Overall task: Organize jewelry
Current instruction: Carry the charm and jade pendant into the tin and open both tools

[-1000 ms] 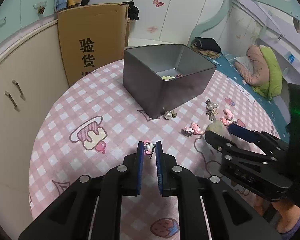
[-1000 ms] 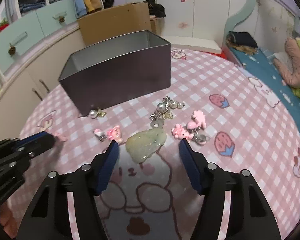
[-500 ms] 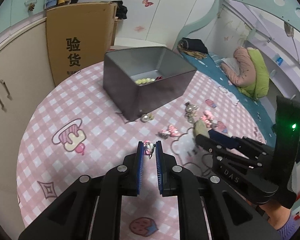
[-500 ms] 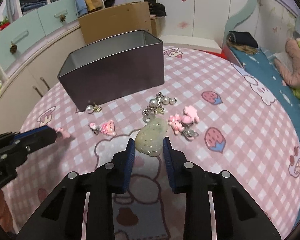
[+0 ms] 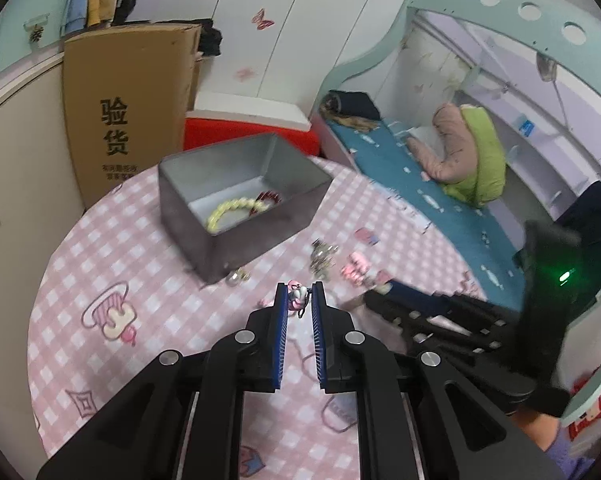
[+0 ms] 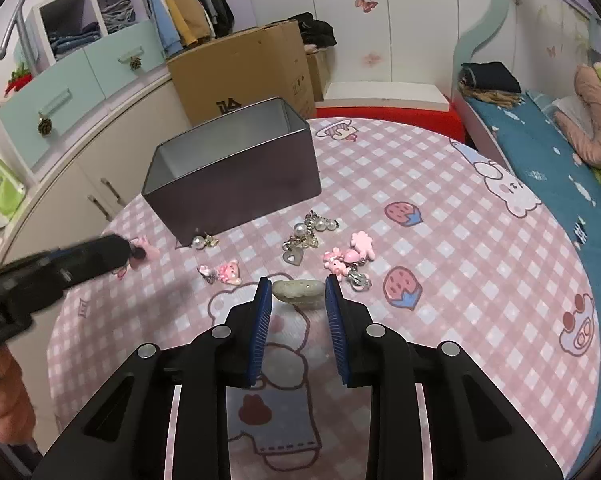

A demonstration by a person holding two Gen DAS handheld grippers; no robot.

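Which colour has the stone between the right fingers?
Pale green stone, clearest in the right wrist view.

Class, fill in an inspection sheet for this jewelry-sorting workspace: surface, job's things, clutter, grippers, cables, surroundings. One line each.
Surface: round table under a pink checked cloth.
Job's things: open grey tin holding a yellow bead bracelet; pearl charms, pink charms, pearl earring and pink clip loose on the cloth.
Clutter: nothing seen.
Grippers: left gripper shut on a small pink charm; right gripper shut on a pale green stone.
Cables: nothing seen.
Surroundings: cardboard box, cabinets, bed.
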